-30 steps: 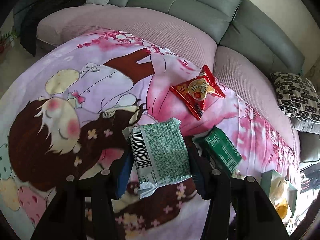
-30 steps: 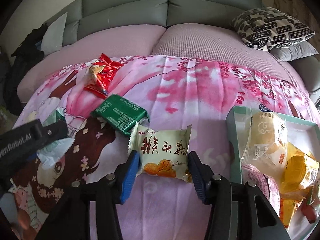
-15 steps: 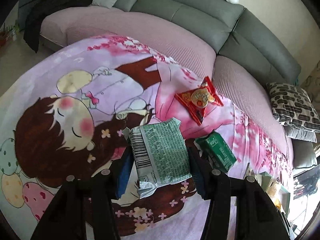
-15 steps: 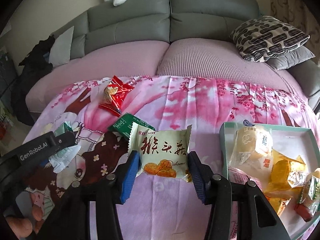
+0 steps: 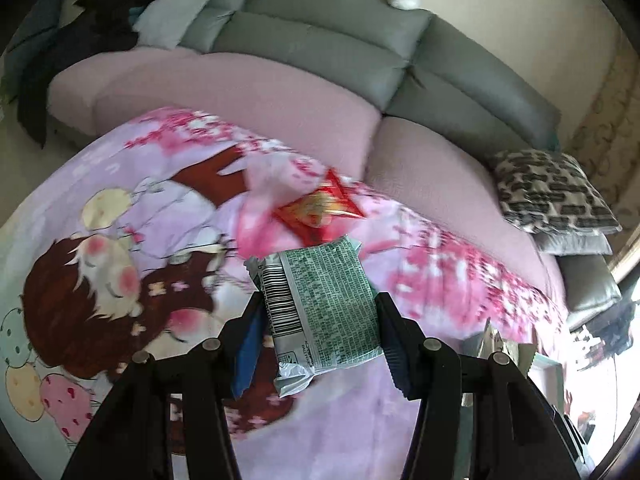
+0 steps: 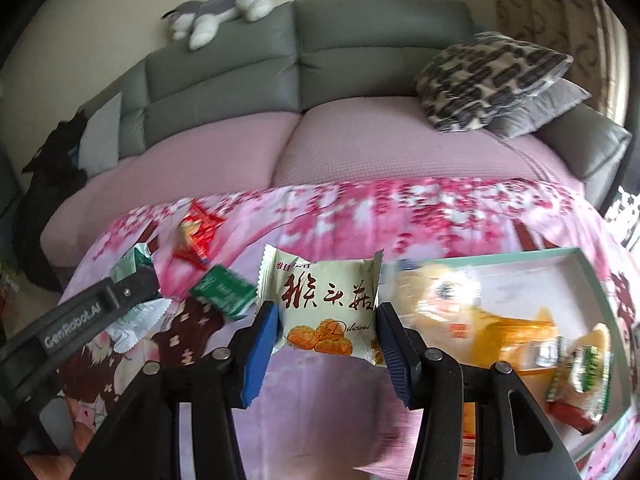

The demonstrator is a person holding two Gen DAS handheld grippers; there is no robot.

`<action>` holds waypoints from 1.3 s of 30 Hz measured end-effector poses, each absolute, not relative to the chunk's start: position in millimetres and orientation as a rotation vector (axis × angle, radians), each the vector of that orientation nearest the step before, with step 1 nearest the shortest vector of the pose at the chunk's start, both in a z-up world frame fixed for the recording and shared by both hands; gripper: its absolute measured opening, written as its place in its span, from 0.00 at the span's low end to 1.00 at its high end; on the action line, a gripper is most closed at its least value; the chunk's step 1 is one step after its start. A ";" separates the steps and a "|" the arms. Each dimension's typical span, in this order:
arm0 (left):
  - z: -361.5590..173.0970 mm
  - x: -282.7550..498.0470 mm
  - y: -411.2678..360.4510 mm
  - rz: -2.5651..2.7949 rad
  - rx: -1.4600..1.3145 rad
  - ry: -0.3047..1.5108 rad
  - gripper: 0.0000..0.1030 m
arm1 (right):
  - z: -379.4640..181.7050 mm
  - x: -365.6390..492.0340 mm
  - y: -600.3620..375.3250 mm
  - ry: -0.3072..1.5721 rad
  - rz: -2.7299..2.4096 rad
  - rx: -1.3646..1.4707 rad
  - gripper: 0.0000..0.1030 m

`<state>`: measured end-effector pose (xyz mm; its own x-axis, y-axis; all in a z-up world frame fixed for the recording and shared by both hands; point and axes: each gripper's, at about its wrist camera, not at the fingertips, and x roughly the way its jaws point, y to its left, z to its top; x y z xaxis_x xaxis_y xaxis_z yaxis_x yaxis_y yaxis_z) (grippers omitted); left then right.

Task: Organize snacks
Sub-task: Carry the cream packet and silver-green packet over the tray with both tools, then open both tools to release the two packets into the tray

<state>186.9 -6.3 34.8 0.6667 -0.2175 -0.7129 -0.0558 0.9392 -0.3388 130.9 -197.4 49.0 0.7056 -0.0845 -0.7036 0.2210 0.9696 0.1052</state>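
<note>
Left wrist view: left gripper (image 5: 318, 326) jaws clenched on the green-print packet (image 5: 326, 306), held above the blanket (image 5: 100, 200), red snack (image 5: 320, 210) beyond; the grip looks edge-on, so the packet could twist out. Right wrist view: right gripper (image 6: 326, 334) jaws clamp the cream biscuit packet (image 6: 326, 304) beside the tray (image 6: 596, 276) near the blanket's right edge; its snacks crowd the near side, the dark green packet (image 6: 222, 290) lies loose.

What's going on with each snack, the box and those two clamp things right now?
left gripper: shut on green-and-white packet, lifted.
right gripper: shut on cream pastry packet, lifted.
red packet: lying on blanket.
dark green packet: lying on blanket.
box: open, holding snacks.
</note>
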 end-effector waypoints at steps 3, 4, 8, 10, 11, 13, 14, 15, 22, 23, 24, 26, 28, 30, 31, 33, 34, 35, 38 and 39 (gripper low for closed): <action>42.3 184.3 -27.9 -0.151 -0.314 0.830 0.54 | 54.2 122.7 -220.5 0.761 -0.237 0.207 0.52; 44.3 182.9 -35.6 -0.170 -0.303 0.828 0.54 | 55.1 119.1 -230.9 0.759 -0.263 0.222 0.52; 49.0 177.7 -62.6 -0.231 -0.259 0.825 0.54 | 55.9 106.4 -268.0 0.759 -0.347 0.284 0.52; 50.8 174.8 -76.6 -0.264 -0.239 0.826 0.54 | 56.5 97.6 -286.6 0.754 -0.390 0.312 0.52; 52.2 172.8 -86.2 -0.284 -0.223 0.825 0.54 | 56.9 94.1 -293.5 0.751 -0.407 0.322 0.52; 54.1 169.1 -98.8 -0.308 -0.197 0.825 0.54 | 57.5 85.4 -310.0 0.743 -0.444 0.347 0.52; 54.9 166.8 -107.4 -0.325 -0.181 0.825 0.54 | 57.5 81.6 -316.1 0.741 -0.455 0.357 0.52; 55.6 164.2 -116.3 -0.344 -0.166 0.826 0.54 | 57.3 77.1 -324.6 0.738 -0.470 0.371 0.52; 57.4 147.5 -165.5 -0.450 -0.078 0.837 0.54 | 54.4 55.1 -361.3 0.726 -0.550 0.433 0.52; 56.8 145.1 -172.8 -0.463 -0.063 0.839 0.54 | 53.9 52.4 -365.8 0.726 -0.560 0.439 0.52; 56.0 143.1 -178.9 -0.474 -0.051 0.842 0.54 | 53.1 50.3 -369.4 0.727 -0.569 0.444 0.52; 53.0 138.8 -192.6 -0.498 -0.025 0.853 0.54 | 50.9 45.8 -378.4 0.728 -0.587 0.455 0.52; 49.7 135.7 -202.7 -0.516 -0.007 0.863 0.54 | 49.5 42.0 -383.7 0.728 -0.603 0.462 0.52; 44.8 131.9 -213.6 -0.535 0.013 0.875 0.54 | 48.5 39.1 -388.6 0.726 -0.616 0.469 0.52; 42.2 129.9 -219.0 -0.543 0.026 0.881 0.54 | 48.0 37.6 -391.1 0.725 -0.620 0.473 0.52; 38.5 127.4 -225.8 -0.548 0.046 0.887 0.54 | 46.9 36.7 -393.9 0.724 -0.624 0.478 0.52; 36.8 126.8 -227.3 -0.549 0.053 0.890 0.54 | 46.2 36.5 -394.7 0.726 -0.624 0.479 0.52; 34.5 125.9 -230.1 -0.549 0.063 0.895 0.54 | 45.7 36.4 -394.9 0.727 -0.623 0.479 0.52; 30.9 126.2 -232.3 -0.542 0.075 0.903 0.54 | 44.8 37.7 -394.0 0.730 -0.613 0.475 0.52; 30.4 126.2 -232.7 -0.541 0.076 0.904 0.54 | 44.6 38.1 -393.4 0.729 -0.611 0.474 0.52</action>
